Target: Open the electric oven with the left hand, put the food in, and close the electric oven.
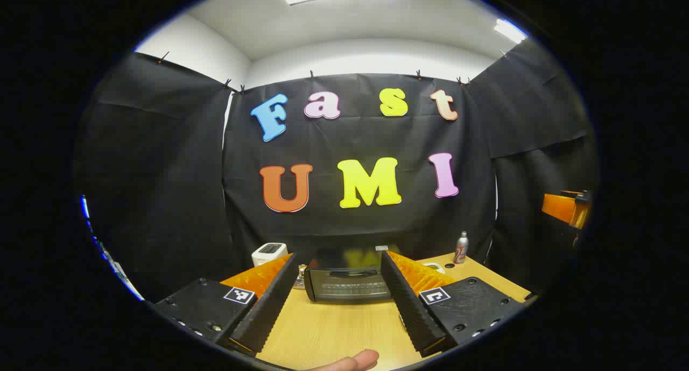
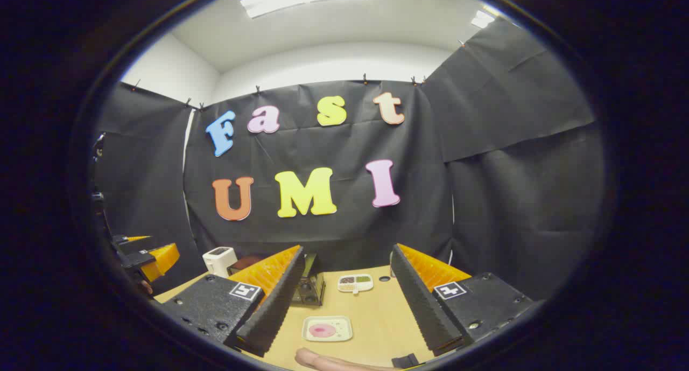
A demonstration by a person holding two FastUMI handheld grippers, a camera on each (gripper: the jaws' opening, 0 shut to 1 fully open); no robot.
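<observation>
A white toaster (image 1: 269,253) is sitting at the wooden table's (image 1: 334,328) far edge, at about ten o'clock from the table's middle in the left gripper view. A slim metal can (image 1: 461,247) is standing upright toward two o'clock. In the right gripper view, a divided snack dish (image 2: 355,282) is lying at twelve o'clock.

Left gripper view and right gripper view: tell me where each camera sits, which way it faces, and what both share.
Left gripper view: rides on the left gripper, facing the closed black electric oven across the light wooden table; its open fingers and a fingertip of the person show.
Right gripper view: rides on the right gripper, facing the small white tray with pink food and a white divided plate; open fingers and part of a hand show.
Shared: the table, the oven, a white boxy appliance.
</observation>
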